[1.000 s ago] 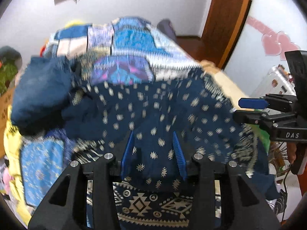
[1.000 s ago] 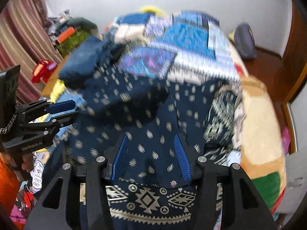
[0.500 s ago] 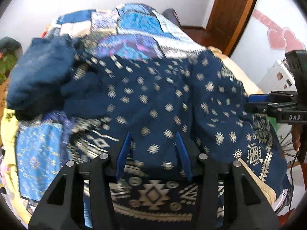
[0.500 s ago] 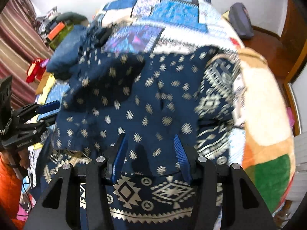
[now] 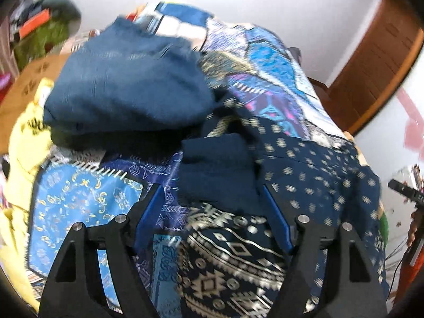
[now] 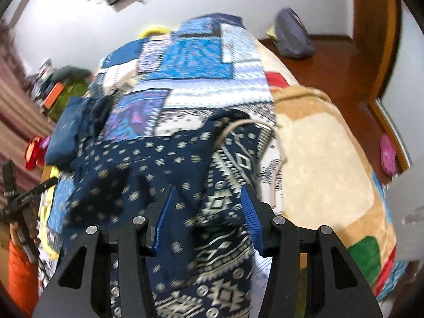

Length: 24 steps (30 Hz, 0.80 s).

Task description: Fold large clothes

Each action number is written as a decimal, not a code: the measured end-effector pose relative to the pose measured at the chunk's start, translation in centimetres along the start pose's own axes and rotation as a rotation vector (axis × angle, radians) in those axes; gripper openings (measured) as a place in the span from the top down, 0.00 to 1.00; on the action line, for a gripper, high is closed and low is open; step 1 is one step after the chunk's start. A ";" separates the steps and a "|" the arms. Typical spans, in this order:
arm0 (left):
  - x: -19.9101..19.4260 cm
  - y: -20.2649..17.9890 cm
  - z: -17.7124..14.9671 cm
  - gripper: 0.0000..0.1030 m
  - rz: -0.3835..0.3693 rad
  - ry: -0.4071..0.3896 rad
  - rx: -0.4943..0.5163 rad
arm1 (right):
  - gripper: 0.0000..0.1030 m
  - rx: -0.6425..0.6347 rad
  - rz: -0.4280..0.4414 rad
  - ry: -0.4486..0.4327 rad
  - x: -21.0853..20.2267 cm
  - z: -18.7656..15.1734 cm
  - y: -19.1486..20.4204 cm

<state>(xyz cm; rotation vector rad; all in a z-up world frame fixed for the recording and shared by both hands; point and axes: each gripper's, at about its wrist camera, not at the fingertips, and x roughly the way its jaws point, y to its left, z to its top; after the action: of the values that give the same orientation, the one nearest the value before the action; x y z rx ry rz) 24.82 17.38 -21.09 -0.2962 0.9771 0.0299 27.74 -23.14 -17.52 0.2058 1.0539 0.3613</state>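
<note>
With the left gripper (image 5: 212,214) fingers opening over the navy patterned garment (image 5: 304,182), the right gripper (image 6: 206,217), apparently still gripping its edge, should lay it flat on the bed (image 6: 326,159) before letting go

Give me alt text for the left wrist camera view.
The left gripper, its jaws opening, hangs over a navy patterned garment spread on a blue patchwork bedspread; a plain blue cloth pile lies beyond.

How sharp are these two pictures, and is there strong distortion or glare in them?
Left wrist view: motion blur smears the navy patterned garment and the room behind; the left gripper frame stays sharp. Right wrist view: the same garment is blurred, the bed quilt softer. Both views bend strongly at the dark round fisheye edges. Light is even; no strong glare.
</note>
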 end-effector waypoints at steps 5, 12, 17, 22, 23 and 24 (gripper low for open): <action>4.7 2.1 0.6 0.29 -0.006 0.068 -0.068 | 0.55 0.082 0.008 0.073 3.5 0.6 -2.8; 9.2 2.5 1.5 0.29 -0.089 0.111 -0.125 | 0.55 0.126 0.011 0.123 8.0 1.7 -4.8; 10.7 1.6 2.5 0.29 -0.183 0.114 -0.127 | 0.53 0.107 0.063 0.126 9.6 3.0 -5.0; 10.6 0.5 3.4 0.50 -0.197 0.078 -0.104 | 0.76 0.116 0.121 0.108 10.5 3.7 -5.1; 10.2 -0.1 3.3 0.54 -0.184 0.065 -0.070 | 0.78 0.123 0.138 0.105 10.4 3.8 -5.0; 9.6 -0.7 3.1 0.66 -0.169 0.054 -0.029 | 0.81 0.126 0.144 0.093 10.0 3.7 -4.9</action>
<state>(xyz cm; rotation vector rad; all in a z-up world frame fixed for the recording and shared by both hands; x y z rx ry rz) 32.82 16.44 -27.16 -0.4070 1.0026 -0.1185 36.37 -23.73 -25.46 0.3824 1.1583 0.4381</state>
